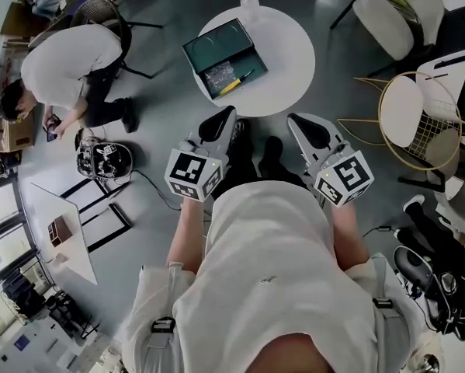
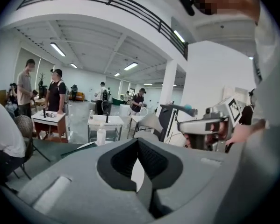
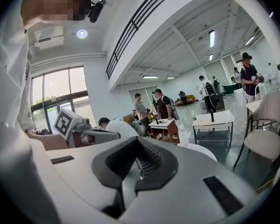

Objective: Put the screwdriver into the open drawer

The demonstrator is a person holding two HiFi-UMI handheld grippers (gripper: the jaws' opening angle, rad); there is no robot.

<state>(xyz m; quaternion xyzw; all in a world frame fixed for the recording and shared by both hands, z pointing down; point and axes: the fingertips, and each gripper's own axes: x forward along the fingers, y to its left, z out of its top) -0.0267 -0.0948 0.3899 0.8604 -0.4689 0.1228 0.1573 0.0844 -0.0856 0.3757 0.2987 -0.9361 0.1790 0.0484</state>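
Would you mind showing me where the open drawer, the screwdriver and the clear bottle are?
open drawer [image 1: 215, 49], head view, on the bare dark-green floor inside it.
screwdriver [image 1: 230, 86], head view, on its yellow handle.
clear bottle [image 1: 249, 5], head view, on its body below the cap.

A drawer [image 1: 209, 49] is sitting on the left part of a round table [image 1: 290, 64]. A screwdriver [image 1: 234, 84] is lying inside the drawer, by the side nearest the grippers. A bottle [image 1: 249, 5] is standing at the table's far edge, behind the drawer. The left gripper [image 1: 230, 113] and right gripper [image 1: 293, 120] are hanging side by side just before the table. A person [image 1: 65, 68] is crouching on the floor to the left, and a wire chair [image 1: 418, 123] is standing to the right.
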